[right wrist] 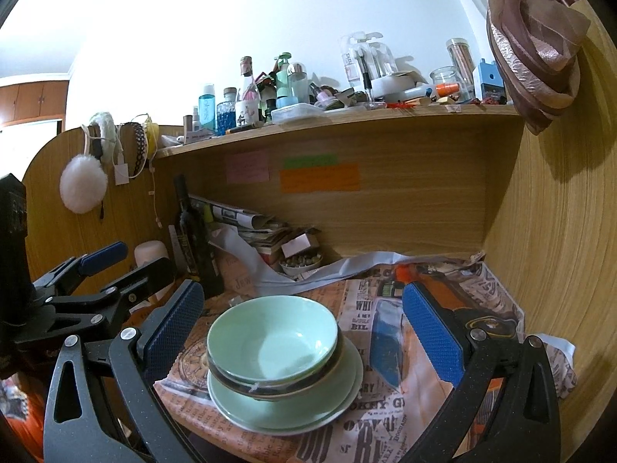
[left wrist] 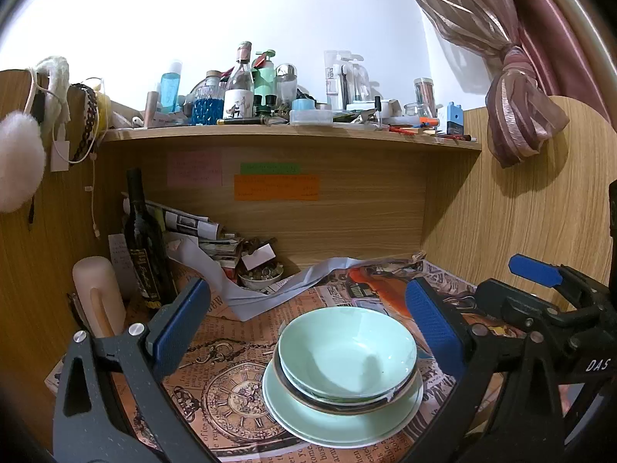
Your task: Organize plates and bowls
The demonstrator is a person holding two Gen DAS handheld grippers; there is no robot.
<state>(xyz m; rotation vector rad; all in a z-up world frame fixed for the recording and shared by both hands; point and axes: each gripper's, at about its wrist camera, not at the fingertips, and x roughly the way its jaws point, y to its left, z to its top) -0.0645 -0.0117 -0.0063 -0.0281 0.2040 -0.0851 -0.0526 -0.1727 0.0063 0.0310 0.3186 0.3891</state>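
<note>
A pale green bowl [left wrist: 347, 351] [right wrist: 272, 337] sits inside a dark gold-rimmed bowl [left wrist: 343, 401] [right wrist: 270, 387], and both rest on pale green plates [left wrist: 331, 422] [right wrist: 285, 411] near the desk's front edge. My left gripper [left wrist: 306, 328] is open, its blue pads standing either side of the stack with nothing between them. My right gripper [right wrist: 304, 328] is open too, facing the same stack from the right. The right gripper [left wrist: 540, 281] shows at the right of the left wrist view, and the left gripper [right wrist: 112, 266] shows at the left of the right wrist view.
Printed newspaper [left wrist: 216, 386] [right wrist: 385, 397] covers the desk. A dark bottle [left wrist: 144, 247] [right wrist: 193, 239], a cream cylinder [left wrist: 98, 297], a paper pile and a small bowl of bits [left wrist: 260, 276] [right wrist: 300, 264] crowd the back left. Wooden panels [right wrist: 559, 270] wall in the desk.
</note>
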